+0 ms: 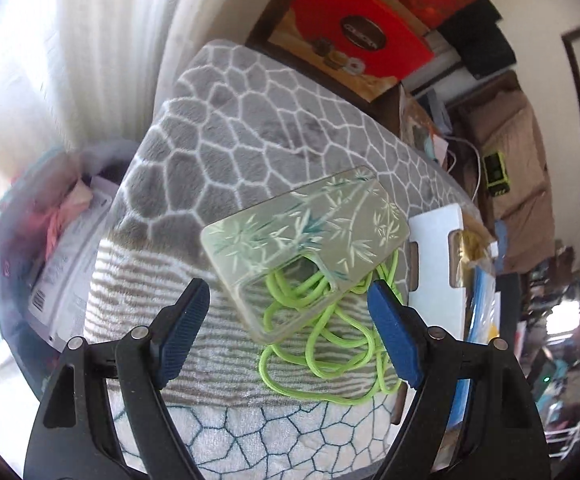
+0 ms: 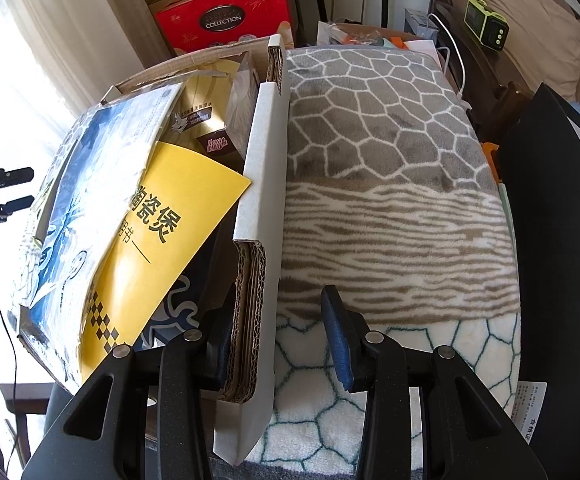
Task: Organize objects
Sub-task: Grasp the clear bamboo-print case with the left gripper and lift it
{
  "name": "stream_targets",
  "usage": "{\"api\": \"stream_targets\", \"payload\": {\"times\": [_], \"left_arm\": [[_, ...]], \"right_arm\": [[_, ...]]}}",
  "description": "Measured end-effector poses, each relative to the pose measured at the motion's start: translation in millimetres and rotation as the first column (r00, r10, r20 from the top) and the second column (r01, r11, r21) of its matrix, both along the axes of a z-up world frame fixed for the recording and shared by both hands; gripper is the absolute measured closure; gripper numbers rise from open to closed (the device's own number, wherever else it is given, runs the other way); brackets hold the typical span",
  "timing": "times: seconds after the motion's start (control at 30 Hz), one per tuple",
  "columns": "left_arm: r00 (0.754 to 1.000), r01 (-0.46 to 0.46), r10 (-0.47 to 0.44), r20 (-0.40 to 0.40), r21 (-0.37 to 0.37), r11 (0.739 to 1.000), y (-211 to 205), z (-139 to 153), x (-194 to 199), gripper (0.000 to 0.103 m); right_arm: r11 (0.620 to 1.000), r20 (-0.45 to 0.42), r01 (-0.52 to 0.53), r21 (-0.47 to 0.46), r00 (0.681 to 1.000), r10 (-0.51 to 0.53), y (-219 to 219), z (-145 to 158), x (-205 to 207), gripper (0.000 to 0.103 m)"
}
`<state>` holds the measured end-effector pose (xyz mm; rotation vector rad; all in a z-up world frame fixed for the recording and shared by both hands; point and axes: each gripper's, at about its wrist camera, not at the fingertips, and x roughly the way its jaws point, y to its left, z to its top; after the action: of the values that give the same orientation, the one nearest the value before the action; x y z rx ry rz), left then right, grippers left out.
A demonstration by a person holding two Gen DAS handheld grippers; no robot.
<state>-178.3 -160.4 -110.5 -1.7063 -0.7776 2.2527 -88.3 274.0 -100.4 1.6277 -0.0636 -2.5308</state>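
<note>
In the left wrist view a pale green phone case with a bamboo pattern (image 1: pixel 305 232) lies on a patterned blanket (image 1: pixel 250 120), on top of a bright green cord (image 1: pixel 329 344). My left gripper (image 1: pixel 286 332) is open, just short of the case and cord, one finger on each side. In the right wrist view my right gripper (image 2: pixel 278 344) is open and straddles the white wall (image 2: pixel 262 200) of a cardboard box; the left finger is inside the box, the right finger over the blanket (image 2: pixel 389 160). The box holds a yellow booklet (image 2: pixel 162 248) and a blue printed package (image 2: pixel 86 184).
The white box wall (image 1: pixel 433 256) stands right of the case in the left wrist view. A red gift box (image 2: pixel 226 20) and a green device (image 2: pixel 485 28) sit behind the blanket. A dark object (image 2: pixel 553 240) borders the blanket on the right. A bin of papers (image 1: pixel 62 248) sits at left.
</note>
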Motion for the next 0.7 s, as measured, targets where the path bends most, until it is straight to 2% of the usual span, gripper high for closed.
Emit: {"api": "stream_targets", "payload": {"times": [0.1, 0.17, 0.23, 0.33, 0.4, 0.47, 0.7], "left_arm": [[0.998, -0.018, 0.016, 0.055, 0.038, 0.999, -5, -12, 3, 0.04], [0.996, -0.03, 0.023, 0.085, 0.083, 0.996, -7, -21, 5, 0.057], [0.995, -0.038, 0.029, 0.095, 0.09, 0.995, -6, -26, 5, 0.059], [0.995, -0.066, 0.057, 0.083, 0.107, 0.992, -9, -26, 6, 0.062], [0.994, -0.088, 0.078, 0.083, 0.134, 0.987, -13, -26, 6, 0.071], [0.993, -0.096, 0.085, 0.084, 0.136, 0.986, -15, -26, 5, 0.09], [0.994, -0.106, 0.099, 0.05, 0.17, 0.98, -18, -18, 9, 0.092]], "right_arm": [[1.0, -0.006, 0.0, -0.001, 1.0, 0.0, 0, 2, -1, 0.064], [1.0, -0.008, 0.0, 0.001, 1.0, 0.0, 0, 3, -1, 0.064], [1.0, -0.012, -0.006, 0.003, 1.0, 0.006, 0, 3, -1, 0.066], [1.0, -0.016, -0.022, -0.002, 1.0, 0.022, -3, 4, -1, 0.075], [0.999, -0.014, -0.036, -0.013, 0.999, 0.036, -6, 4, -1, 0.087], [0.999, -0.02, -0.044, 0.018, 0.999, 0.044, -10, 5, 0, 0.087], [0.999, -0.025, -0.042, 0.033, 0.999, 0.043, -12, 5, 0, 0.088]]}}
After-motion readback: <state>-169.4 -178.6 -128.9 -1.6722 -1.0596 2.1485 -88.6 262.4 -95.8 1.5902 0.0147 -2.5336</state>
